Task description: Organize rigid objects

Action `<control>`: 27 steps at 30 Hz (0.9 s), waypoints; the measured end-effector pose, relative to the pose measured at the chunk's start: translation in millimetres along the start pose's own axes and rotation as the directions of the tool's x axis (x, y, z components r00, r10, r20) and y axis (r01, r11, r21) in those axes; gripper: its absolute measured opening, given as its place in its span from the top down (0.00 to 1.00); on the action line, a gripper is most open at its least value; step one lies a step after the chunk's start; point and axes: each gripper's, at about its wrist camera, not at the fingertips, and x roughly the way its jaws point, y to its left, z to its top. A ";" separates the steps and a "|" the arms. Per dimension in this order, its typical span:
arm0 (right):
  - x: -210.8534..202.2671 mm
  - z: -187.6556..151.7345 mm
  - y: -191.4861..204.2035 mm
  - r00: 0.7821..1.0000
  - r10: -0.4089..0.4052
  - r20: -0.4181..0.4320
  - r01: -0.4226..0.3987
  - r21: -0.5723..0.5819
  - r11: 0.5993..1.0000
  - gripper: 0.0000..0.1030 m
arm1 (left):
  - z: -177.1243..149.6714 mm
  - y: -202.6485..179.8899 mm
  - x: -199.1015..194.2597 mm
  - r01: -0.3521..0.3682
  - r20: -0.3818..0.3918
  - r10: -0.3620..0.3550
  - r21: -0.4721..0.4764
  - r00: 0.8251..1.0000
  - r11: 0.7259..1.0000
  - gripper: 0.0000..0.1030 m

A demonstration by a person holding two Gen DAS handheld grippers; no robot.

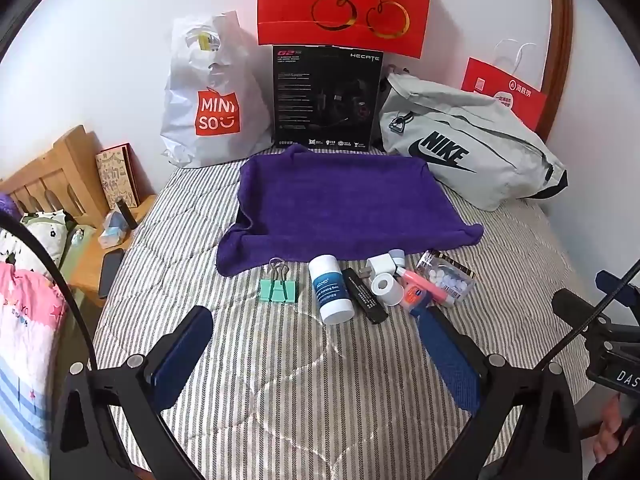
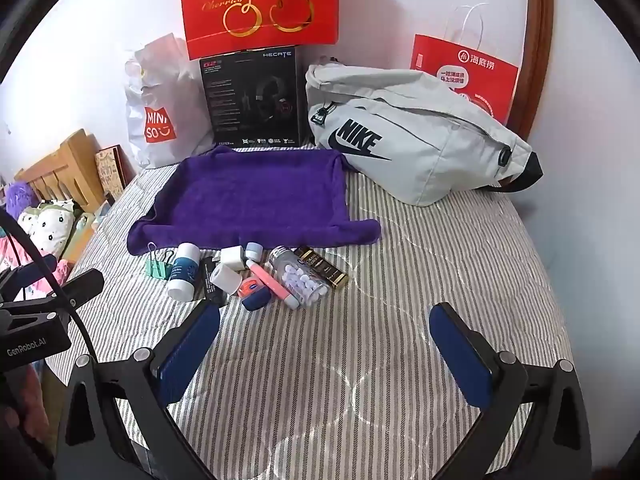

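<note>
- Both grippers are wide open with nothing in them: the left gripper [image 1: 316, 340] hangs over the grey-and-white striped quilt [image 1: 280, 380] just short of the clutter, and the right gripper [image 2: 324, 332] sits over bare quilt with the pile up and to its left.
- The stuff to sort is bunched in 1 tight row along the near edge of the purple terry towel [image 1: 340, 196], which lies flat and bare, so I'd guess that's the drop zone.
- Biggest risk imo: the white plastic bottle with the dark blue label [image 1: 331, 289] lies on its side touching the black flat stick-shaped gadget [image 1: 365, 295]. A finger coming down between them would likely shove 1 of them instead of gripping.
- The small white roll of tape [image 1: 386, 288] and the clear round-sided bottle of white pills [image 2: 298, 276] look like rollers. A nudge on soft bedding could send them off.
- The mint-green binder clips [image 1: 277, 290] stand a little apart, easiest pick, but the wire handles could snag a pad.
- The pink tube-shaped pen-like thing [image 2: 272, 282] and the small red-and-blue tin [image 2: 249, 285] touch each other, so grabbing 1 probably drags the other.
- The quilt is squishy, so pressing down hard could tip neighbours into the dent.
</note>
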 end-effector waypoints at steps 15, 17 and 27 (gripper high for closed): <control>-1.3 -2.3 1.1 1.000 -0.004 -0.001 0.004 -0.005 1.000 0.00 | -1.4 -0.2 0.7 0.000 0.002 0.000 0.000 1.000 1.000 0.00; -1.3 -2.4 0.9 1.000 -0.003 -0.002 0.003 -0.006 1.000 0.00 | -1.5 -0.1 0.5 0.000 0.003 0.000 0.001 1.000 1.000 0.00; -3.5 -3.3 1.2 1.000 -0.017 0.009 0.017 -0.012 1.000 0.00 | -1.7 2.9 -4.5 -0.001 0.002 0.001 -0.002 1.000 1.000 0.00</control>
